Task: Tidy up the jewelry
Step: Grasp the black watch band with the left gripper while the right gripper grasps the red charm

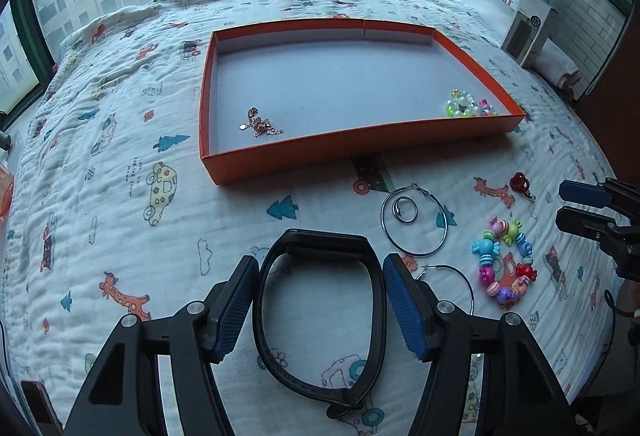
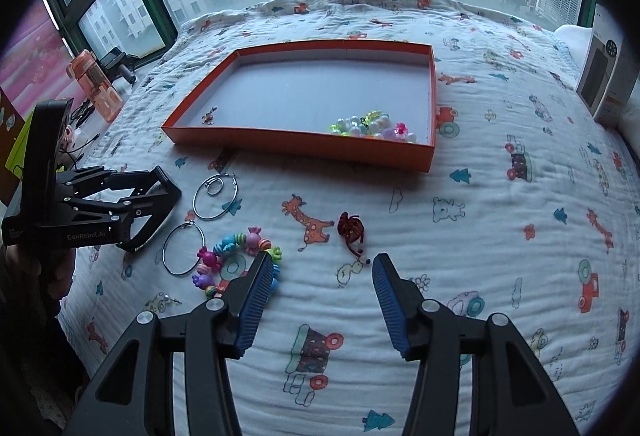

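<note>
An orange tray (image 1: 280,152) (image 2: 304,144) lies on the bed and holds a gold chain (image 1: 260,126) and a pearly bead bracelet (image 1: 468,104) (image 2: 372,128). My left gripper (image 1: 320,268) is open, its pads either side of a black smart band (image 1: 320,316) lying on the blanket. Silver hoop earrings (image 1: 414,224) (image 2: 216,196), a colourful candy bracelet (image 1: 504,260) (image 2: 236,260) and a dark red charm (image 1: 520,182) (image 2: 350,226) lie loose. My right gripper (image 2: 322,268) is open and empty, just in front of the red charm.
The bed has a white cartoon-print blanket (image 1: 120,156). A white box (image 2: 608,76) stands at the far right by the window. An orange bottle (image 2: 96,84) stands at the left edge. Windows run behind the bed.
</note>
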The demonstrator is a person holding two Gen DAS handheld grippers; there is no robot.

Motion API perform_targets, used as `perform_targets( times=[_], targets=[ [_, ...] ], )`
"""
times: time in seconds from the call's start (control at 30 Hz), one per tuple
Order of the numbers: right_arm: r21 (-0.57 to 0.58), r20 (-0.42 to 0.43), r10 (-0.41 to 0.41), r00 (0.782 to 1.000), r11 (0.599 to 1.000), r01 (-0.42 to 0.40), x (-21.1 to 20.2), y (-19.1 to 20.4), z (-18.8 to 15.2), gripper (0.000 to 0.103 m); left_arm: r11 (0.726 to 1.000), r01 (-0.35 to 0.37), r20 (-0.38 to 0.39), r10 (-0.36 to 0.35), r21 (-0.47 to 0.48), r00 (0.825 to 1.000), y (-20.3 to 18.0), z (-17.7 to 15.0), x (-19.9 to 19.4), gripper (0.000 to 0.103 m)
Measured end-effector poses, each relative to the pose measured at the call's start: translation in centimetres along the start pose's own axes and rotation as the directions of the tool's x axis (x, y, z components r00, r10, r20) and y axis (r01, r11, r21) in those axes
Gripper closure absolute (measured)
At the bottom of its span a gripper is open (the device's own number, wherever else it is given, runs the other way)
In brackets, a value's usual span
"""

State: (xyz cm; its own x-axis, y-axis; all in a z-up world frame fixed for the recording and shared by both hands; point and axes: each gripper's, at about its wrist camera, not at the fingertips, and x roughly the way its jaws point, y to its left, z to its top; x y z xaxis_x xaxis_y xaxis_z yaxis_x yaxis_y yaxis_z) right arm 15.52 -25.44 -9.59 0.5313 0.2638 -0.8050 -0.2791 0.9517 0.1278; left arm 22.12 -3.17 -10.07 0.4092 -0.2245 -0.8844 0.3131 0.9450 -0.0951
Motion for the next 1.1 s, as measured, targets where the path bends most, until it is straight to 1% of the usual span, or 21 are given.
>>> perform_targets(
  times=[0.13, 0.3, 0.43, 0.57, 0.67, 0.7, 0.8, 0.87, 1.0, 1.03, 1.1],
  targets=[
    [0.019, -0.01, 0.005, 1.0, 1.0, -0.005, 0.3, -0.7, 0.0, 0.046, 1.0, 0.006, 0.003, -0.006, 0.0, 1.0, 0.0, -0.1, 0.3, 0.035],
    [0.037, -0.016, 0.015, 1.0, 0.999, -0.015, 0.9, -1.3, 0.3, 0.046, 1.0, 0.009, 0.017, -0.009, 0.005, 1.0, 0.0, -0.3, 0.3, 0.04],
    [0.022, -0.026, -0.001, 1.0, 1.0, 0.001, 1.8, -1.4, 0.8, 0.048, 1.0, 0.018, 0.023, -0.018, 0.003, 1.0, 0.1, -0.4, 0.2, 0.041],
    [0.003, -0.045, -0.019, 0.999, 1.0, 0.019, 2.9, -1.3, 1.2, 0.056, 1.0, 0.024, 0.022, -0.024, -0.001, 0.999, 0.2, -0.4, 0.2, 0.041],
    [-0.009, -0.056, -0.028, 0.998, 1.0, 0.028, 3.6, -1.2, 1.4, 0.061, 1.0, 0.024, 0.018, -0.024, 0.002, 1.0, 0.2, -0.4, 0.2, 0.041],
    [-0.018, -0.051, -0.039, 0.998, 0.999, 0.038, 3.7, -1.1, 1.4, 0.061, 1.0, 0.022, 0.015, -0.022, 0.002, 1.0, 0.2, -0.3, 0.2, 0.039],
    [-0.044, -0.049, -0.059, 0.997, 0.997, 0.057, 3.9, -0.7, 1.7, 0.064, 1.0, 0.02, 0.008, -0.02, 0.0, 1.0, 0.2, -0.2, 0.4, 0.038],
    [-0.065, -0.047, -0.081, 0.996, 0.995, 0.078, 4.1, -0.3, 1.7, 0.071, 1.0, 0.019, 0.008, -0.019, 0.002, 1.0, 0.2, -0.2, 0.4, 0.038],
    [-0.12, -0.043, -0.126, 0.991, 0.986, 0.12, 4.3, 0.6, 1.5, 0.079, 1.0, 0.021, 0.007, -0.021, -0.007, 1.0, 0.3, -0.1, 0.4, 0.038],
    [-0.13, -0.04, -0.135, 0.99, 0.983, 0.128, 4.3, 0.8, 1.5, 0.082, 1.0, 0.021, 0.006, -0.021, -0.01, 1.0, 0.3, -0.1, 0.4, 0.038],
    [-0.134, -0.037, -0.142, 0.989, 0.982, 0.136, 4.3, 0.9, 1.4, 0.084, 1.0, 0.021, 0.006, -0.021, -0.013, 1.0, 0.3, -0.1, 0.4, 0.038]
  ],
)
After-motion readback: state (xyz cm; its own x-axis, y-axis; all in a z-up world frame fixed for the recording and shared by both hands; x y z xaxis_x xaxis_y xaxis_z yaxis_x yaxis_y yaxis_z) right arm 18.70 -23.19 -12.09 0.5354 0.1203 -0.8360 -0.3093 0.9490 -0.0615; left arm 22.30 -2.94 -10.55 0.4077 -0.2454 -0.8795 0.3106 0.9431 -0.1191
